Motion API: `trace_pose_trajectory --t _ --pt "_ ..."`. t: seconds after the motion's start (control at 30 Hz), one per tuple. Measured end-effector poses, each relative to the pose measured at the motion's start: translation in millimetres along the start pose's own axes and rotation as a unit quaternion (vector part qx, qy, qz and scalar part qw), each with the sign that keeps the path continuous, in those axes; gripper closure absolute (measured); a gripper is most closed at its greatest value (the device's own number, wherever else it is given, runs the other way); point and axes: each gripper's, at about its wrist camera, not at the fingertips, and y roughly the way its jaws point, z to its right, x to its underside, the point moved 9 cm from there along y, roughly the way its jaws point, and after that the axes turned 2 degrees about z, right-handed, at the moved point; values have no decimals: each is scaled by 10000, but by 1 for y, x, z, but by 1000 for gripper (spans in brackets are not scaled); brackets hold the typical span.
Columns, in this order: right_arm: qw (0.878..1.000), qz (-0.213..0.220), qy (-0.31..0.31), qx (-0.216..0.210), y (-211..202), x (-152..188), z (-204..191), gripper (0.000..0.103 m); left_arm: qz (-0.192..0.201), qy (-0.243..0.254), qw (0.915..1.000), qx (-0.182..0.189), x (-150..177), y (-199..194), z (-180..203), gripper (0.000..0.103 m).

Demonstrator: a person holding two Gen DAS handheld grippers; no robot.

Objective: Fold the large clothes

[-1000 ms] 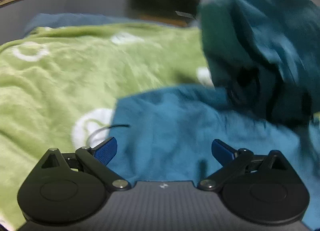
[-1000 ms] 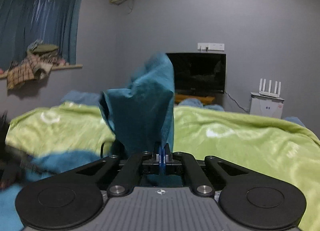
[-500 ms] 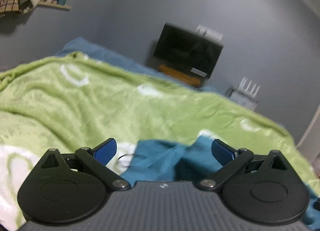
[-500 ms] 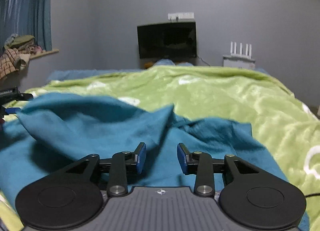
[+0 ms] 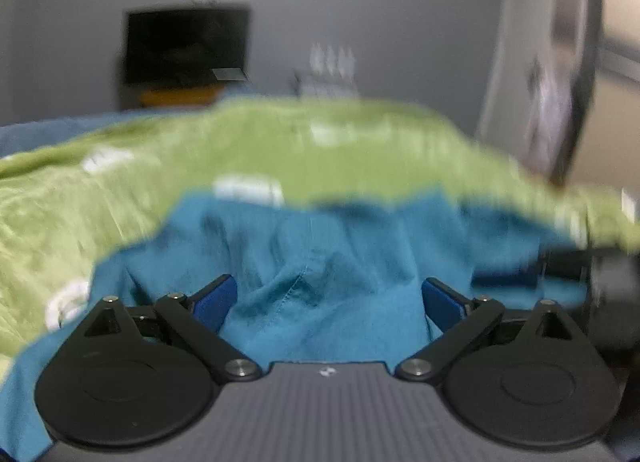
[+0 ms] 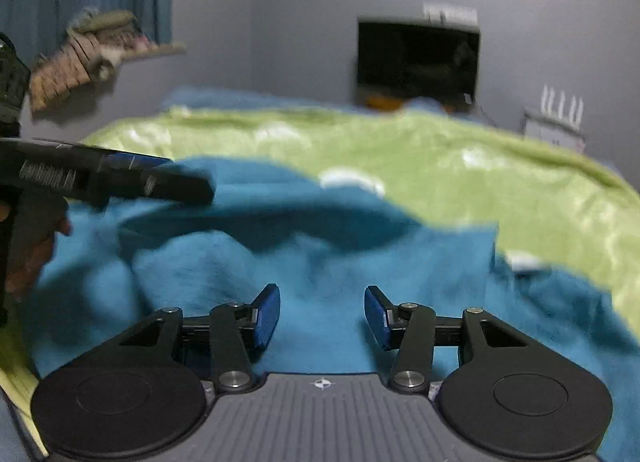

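A teal garment [image 5: 328,262] lies rumpled on a green blanket [image 5: 240,150]. My left gripper [image 5: 330,302] is open and empty, low over the garment, with a stitched fold between its blue pads [image 5: 212,300]. My right gripper [image 6: 322,314] is open and empty, just above the same teal garment [image 6: 280,254]. The left gripper also shows in the right wrist view [image 6: 120,182] at the left edge, over the cloth. The right gripper shows as a dark blur at the right edge of the left wrist view [image 5: 592,266].
The green blanket [image 6: 440,166] with white ring marks covers the bed. A dark TV [image 6: 418,58] and a white router [image 6: 560,102] stand against the grey back wall. Clothes lie piled on a sill [image 6: 92,46] by a blue curtain.
My right gripper let go of the lifted teal cloth, which dropped onto the bed, and its jaws opened wider. My left gripper swung right over the garment, still open.
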Motion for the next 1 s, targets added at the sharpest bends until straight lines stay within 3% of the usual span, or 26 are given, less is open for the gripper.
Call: trace_pose_trajectory --t 0.07,0.13,0.23,0.3,0.43,0.53,0.6,0.7,0.77,0.87,0.93,1.0 --pt "9997 -225 -42 126 7 16 4 53 -776 125 9969 -49 29 18 -3 7" --pt "9997 -162 81 139 2 18 9 55 -1011 138 9947 -90 45 25 -8 7" --pt "9989 352 290 88 -10 -3 9 53 -1067 138 9942 -83 47 32 -10 6" --pt "9984 467 230 199 -6 -20 9 53 -1085 195 9939 -103 49 38 -9 5" --pt "9992 294 125 227 30 -40 7 53 -1095 228 9937 -98 51 41 -3 4" --pt "9993 -83 339 151 74 -49 7 53 -1108 227 9936 -76 52 41 -5 4" --pt "9972 -563 428 237 107 -42 16 50 -1143 277 9930 -78 53 45 -5 4" --pt "9959 -687 548 228 122 -30 18 48 -1184 340 9923 -87 55 50 -5 3" --pt "9967 -545 565 201 113 -32 16 48 -1165 317 9927 -56 53 48 -6 3" --pt "9967 135 794 91 74 -46 27 48 -1071 103 9942 81 39 32 -10 3" --pt "9942 447 970 133 44 -50 48 47 -728 -227 9970 102 15 12 -23 3" --pt "9928 563 949 459 21 -49 78 47 -399 -592 9974 56 -9 -5 -42 3"
